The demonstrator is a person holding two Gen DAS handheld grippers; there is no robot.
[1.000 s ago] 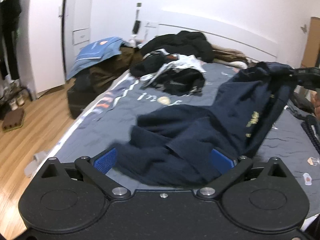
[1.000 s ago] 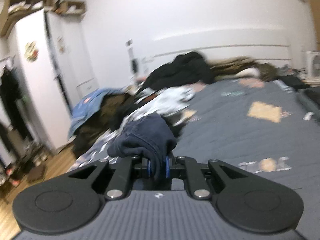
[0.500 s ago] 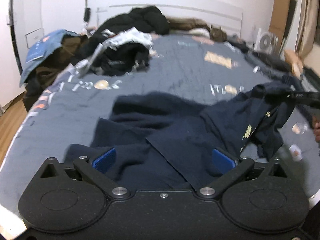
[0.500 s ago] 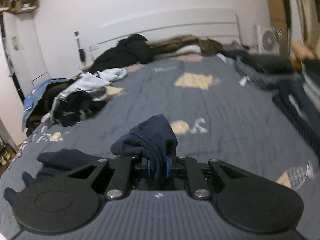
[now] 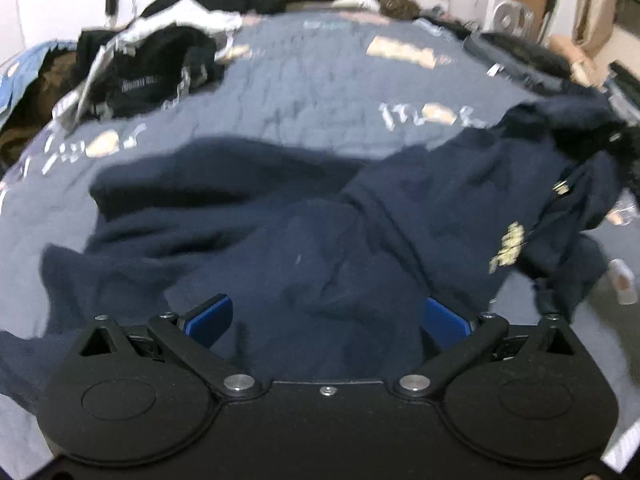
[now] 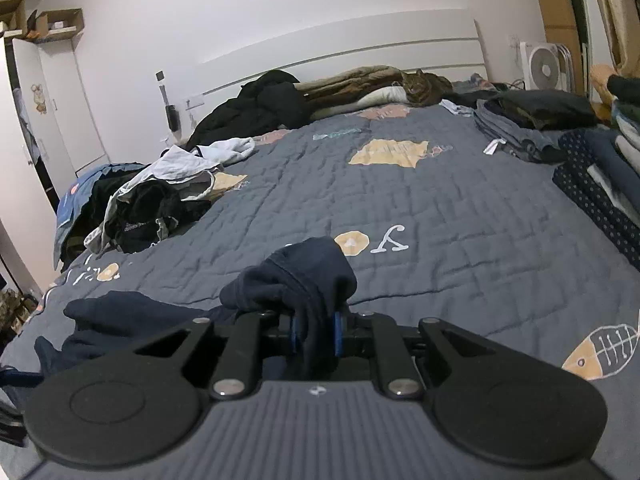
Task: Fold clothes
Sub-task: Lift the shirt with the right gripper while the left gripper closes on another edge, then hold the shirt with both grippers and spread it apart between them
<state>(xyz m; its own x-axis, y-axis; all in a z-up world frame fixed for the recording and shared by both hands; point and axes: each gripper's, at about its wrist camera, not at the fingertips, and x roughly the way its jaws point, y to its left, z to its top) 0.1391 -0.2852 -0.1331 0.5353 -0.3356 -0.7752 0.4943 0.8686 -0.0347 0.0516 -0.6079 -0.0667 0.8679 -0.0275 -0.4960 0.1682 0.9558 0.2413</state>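
One navy sweatshirt (image 5: 304,248) lies spread and rumpled across your grey quilted bedspread (image 6: 420,208), its yellow print (image 5: 508,246) showing toward the right in the left wrist view. Your right gripper (image 6: 316,334) has its blue pads pinched on a bunched edge of that garment, which humps up over the fingers. Your left gripper (image 5: 326,320) hangs low over the cloth with its blue pads (image 5: 210,316) standing wide apart; fabric fills the space between them, and neither pad presses on it. Farther up the bed sits a heap of black and white clothes (image 6: 156,200) on the left, a black jacket (image 6: 260,108) near the headboard (image 6: 340,56), and folded stacks (image 6: 600,168) along the right edge. A white fan (image 6: 540,66) stands beyond.
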